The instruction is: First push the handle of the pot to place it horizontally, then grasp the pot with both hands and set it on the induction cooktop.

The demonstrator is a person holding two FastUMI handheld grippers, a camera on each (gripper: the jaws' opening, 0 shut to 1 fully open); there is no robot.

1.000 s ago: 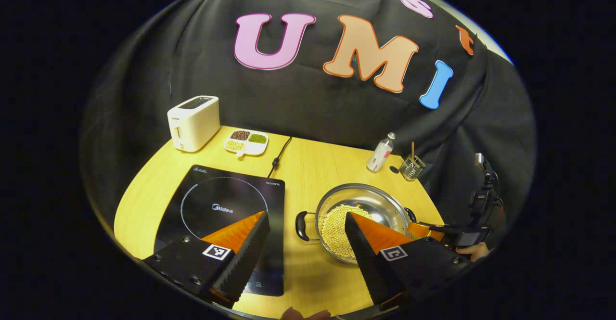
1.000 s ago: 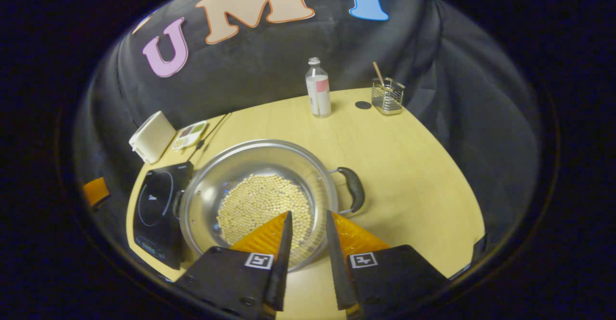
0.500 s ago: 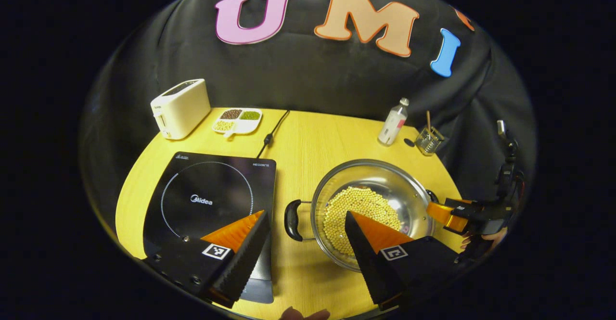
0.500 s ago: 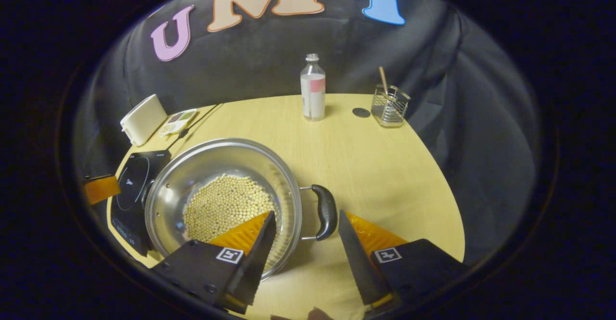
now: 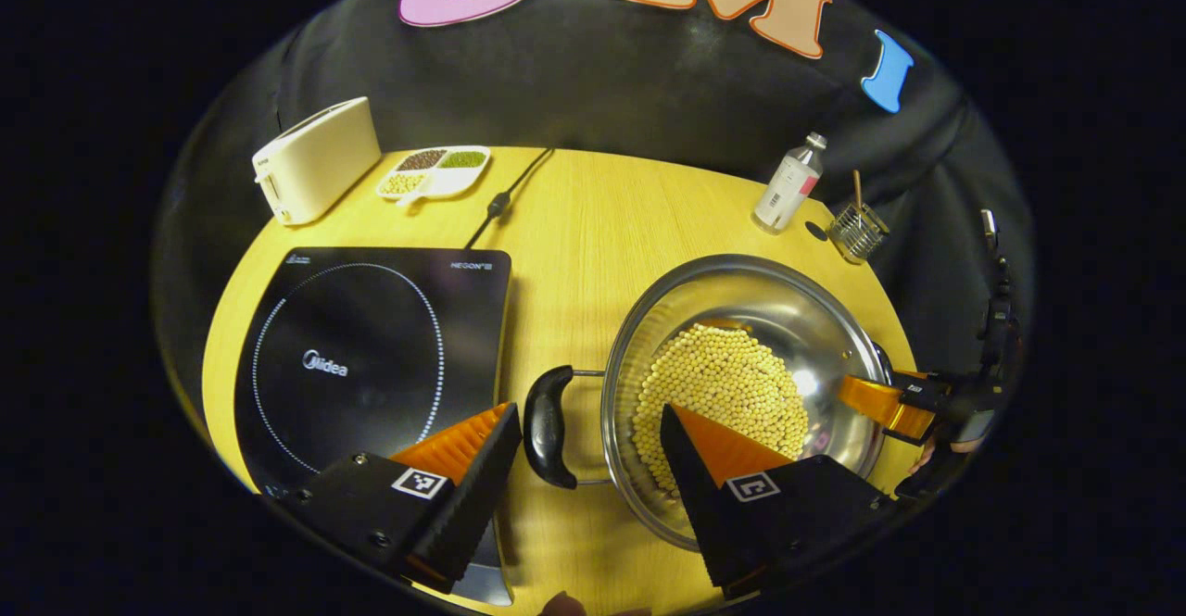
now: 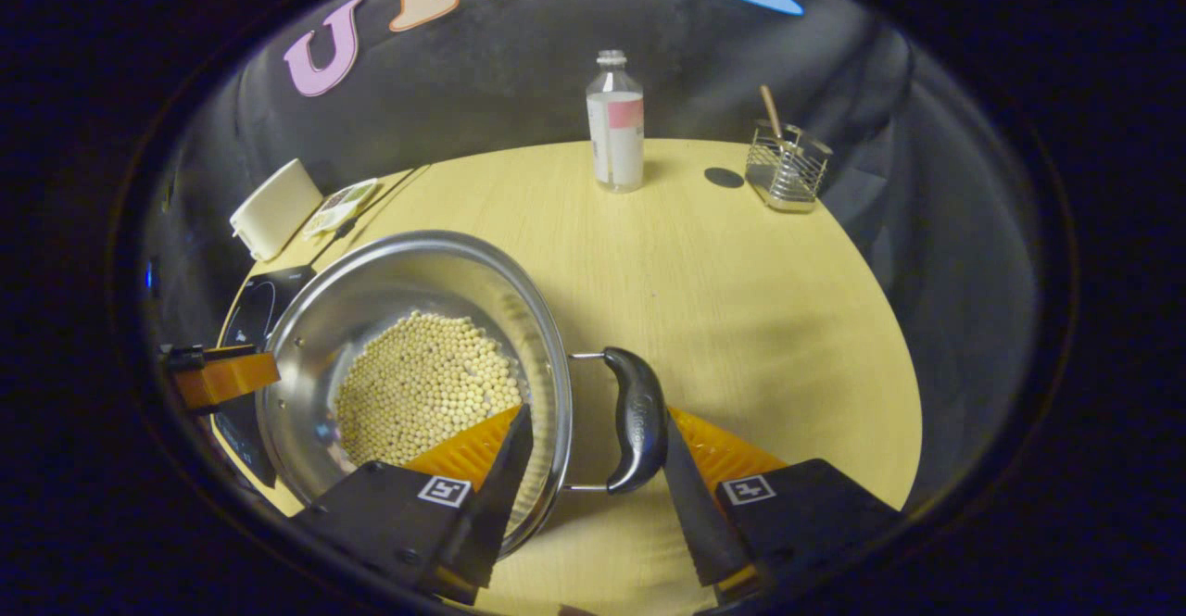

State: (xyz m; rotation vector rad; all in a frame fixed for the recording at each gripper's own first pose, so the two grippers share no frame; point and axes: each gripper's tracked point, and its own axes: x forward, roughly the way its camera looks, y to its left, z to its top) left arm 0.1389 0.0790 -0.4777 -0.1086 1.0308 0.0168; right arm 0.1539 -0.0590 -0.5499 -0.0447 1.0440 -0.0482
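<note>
The pot [image 5: 741, 384] is seen standing on the yellow table [image 5: 574, 227], just to the right of the induction cooktop [image 5: 371, 347] and not on it. A layer of pale beans [image 5: 723, 394] covers its bottom. Its two black handles are laid out horizontally — one pointing left towards the cooktop, the other pointing right.

In the left gripper view, the left gripper [image 5: 588, 454] is held with its jaws spread wide. The left handle [image 5: 547, 426] is framed between the fingers, close to one of them, but nothing is clasped; the other finger is seen over the pot's near rim.

In the right gripper view, the right gripper [image 6: 593, 458] is likewise released, its fingers parted around the right handle [image 6: 637, 417]. The handle lies against or just beside one finger — contact cannot be told — while the other finger reaches over the rim above the beans.

At the far edge of the table a toaster [image 5: 317, 160], a divided dish [image 5: 434, 171], a bottle [image 6: 615, 125] and a wire holder [image 6: 788, 167] are seen, well apart from the pot.
</note>
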